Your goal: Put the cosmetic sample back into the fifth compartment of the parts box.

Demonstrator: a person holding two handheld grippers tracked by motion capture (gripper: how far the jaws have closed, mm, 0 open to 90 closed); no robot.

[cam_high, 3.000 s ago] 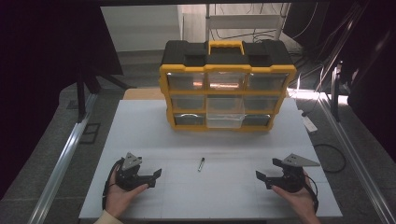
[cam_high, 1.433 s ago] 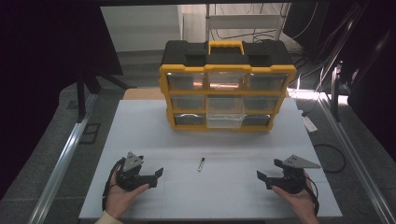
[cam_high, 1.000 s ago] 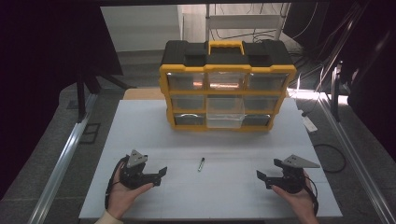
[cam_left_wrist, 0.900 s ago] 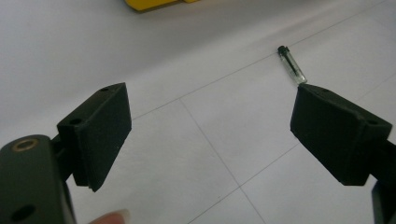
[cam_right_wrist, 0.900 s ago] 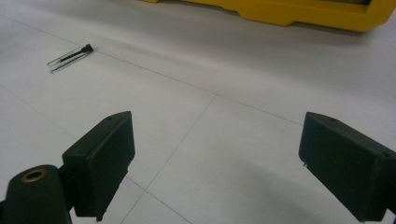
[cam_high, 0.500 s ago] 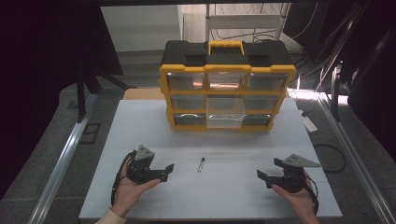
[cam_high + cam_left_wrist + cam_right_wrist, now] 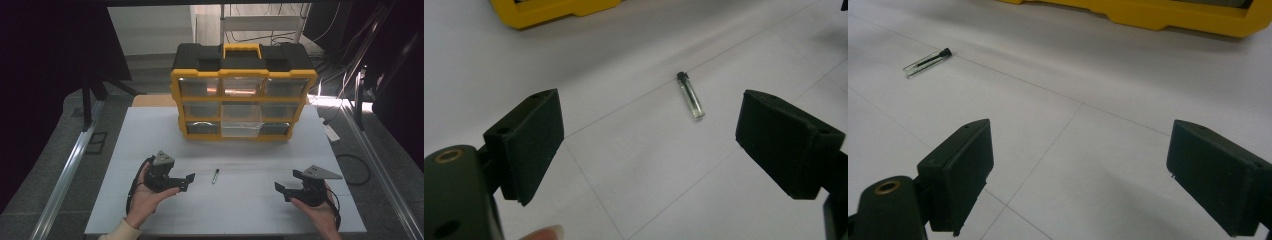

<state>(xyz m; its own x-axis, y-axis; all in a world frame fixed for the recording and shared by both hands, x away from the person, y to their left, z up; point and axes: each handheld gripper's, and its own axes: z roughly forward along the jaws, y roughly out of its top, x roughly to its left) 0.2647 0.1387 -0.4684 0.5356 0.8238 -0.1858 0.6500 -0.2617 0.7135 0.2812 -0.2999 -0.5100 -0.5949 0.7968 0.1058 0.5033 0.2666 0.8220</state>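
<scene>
Small clear glass vial with black cap (image 7: 215, 176) lies flat on the white table (image 7: 240, 205), just ahead of the left gripper (image 7: 189, 181), well apart from the right gripper (image 7: 279, 190). Both jaw pairs spread wide, empty. Yellow-and-black plastic drawer organiser (image 7: 243, 90) stands beyond both grippers. Grey floor, dark surroundings. Left hand (image 7: 145, 195) low, jaws aimed at the vial.

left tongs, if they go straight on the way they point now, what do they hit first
Most likely the small clear vial lying on the white table. It sits ahead, between the open jaws of the left tongs, a little right of centre. Depth is hard to judge.
</scene>
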